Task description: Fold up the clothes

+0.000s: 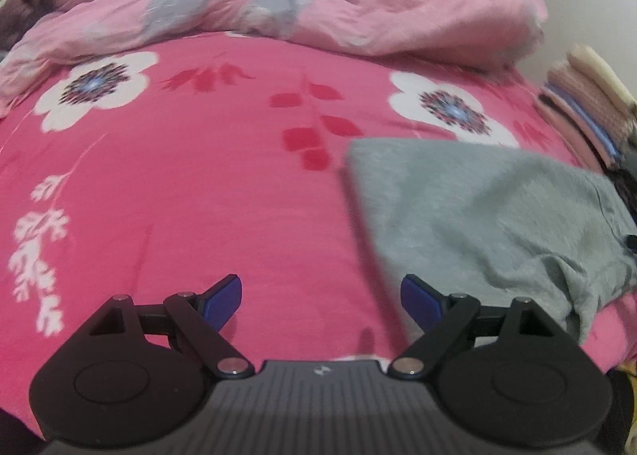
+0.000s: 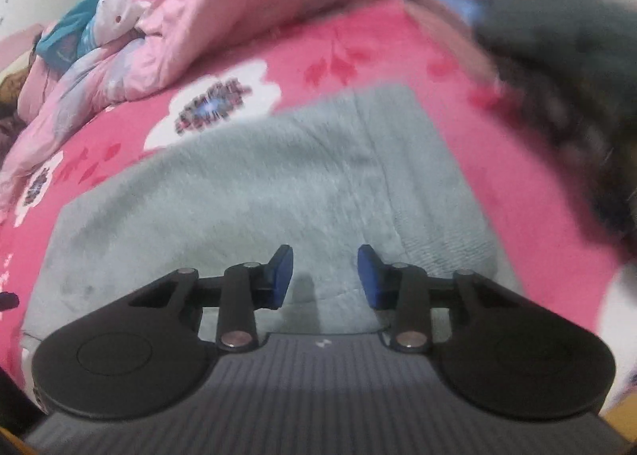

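Left wrist view: left claw (image 1: 320, 297), jaws wide, nothing between them, above the pink flowered bed sheet (image 1: 191, 192). Grey garment (image 1: 489, 216) lies flat at right, near the bed's edge. Rumpled pink quilt (image 1: 318, 4) at far side; folded stack (image 1: 585, 96) far right.

Right wrist view: right claw (image 2: 325, 275), jaws narrow, empty, over the grey garment (image 2: 258, 184). Dark blurred clothing (image 2: 577, 76) at right.

Wide-open left hand-held gripper (image 1: 321, 297) over pink floral bedsheet (image 1: 179, 196), folded grey garment (image 1: 477, 216) just to its right
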Motion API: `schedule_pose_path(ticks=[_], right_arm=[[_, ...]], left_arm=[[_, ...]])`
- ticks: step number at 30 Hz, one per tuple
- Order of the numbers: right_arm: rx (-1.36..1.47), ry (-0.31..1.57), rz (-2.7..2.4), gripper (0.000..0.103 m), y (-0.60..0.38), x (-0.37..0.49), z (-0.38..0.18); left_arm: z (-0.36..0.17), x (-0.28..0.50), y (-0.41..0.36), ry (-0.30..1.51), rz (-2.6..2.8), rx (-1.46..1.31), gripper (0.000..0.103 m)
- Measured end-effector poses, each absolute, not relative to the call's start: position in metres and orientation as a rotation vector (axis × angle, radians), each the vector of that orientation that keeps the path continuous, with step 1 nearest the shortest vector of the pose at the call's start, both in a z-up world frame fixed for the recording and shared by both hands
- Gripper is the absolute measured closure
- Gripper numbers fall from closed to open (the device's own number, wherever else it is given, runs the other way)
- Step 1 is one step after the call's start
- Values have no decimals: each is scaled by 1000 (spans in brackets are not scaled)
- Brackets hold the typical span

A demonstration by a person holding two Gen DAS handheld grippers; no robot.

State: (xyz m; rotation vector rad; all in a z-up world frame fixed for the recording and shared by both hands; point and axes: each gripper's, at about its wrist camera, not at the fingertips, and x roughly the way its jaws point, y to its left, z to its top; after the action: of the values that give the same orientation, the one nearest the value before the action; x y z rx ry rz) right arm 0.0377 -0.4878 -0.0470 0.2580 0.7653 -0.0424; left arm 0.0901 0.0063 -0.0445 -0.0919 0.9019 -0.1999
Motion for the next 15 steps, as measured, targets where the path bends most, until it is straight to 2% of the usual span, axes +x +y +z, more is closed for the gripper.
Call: schedule_pose_path(ticks=[4, 6, 7, 11, 15], right_arm=[[120, 662, 124, 61, -423, 2, 18], [54, 647, 236, 55, -385, -13, 32], [6, 635, 302, 48, -361, -21, 34], [-205, 602, 498, 27, -270, -41, 7], [-486, 579, 511, 26, -196, -49, -46]], left_arm=[[-46, 93, 30, 897, -194, -175, 15], [-48, 94, 38, 898, -199, -209, 15], [-49, 95, 41, 900, -203, -224, 15], [-52, 97, 50, 908, -226, -278, 16], [-55, 107, 51, 934, -286, -340, 17]])
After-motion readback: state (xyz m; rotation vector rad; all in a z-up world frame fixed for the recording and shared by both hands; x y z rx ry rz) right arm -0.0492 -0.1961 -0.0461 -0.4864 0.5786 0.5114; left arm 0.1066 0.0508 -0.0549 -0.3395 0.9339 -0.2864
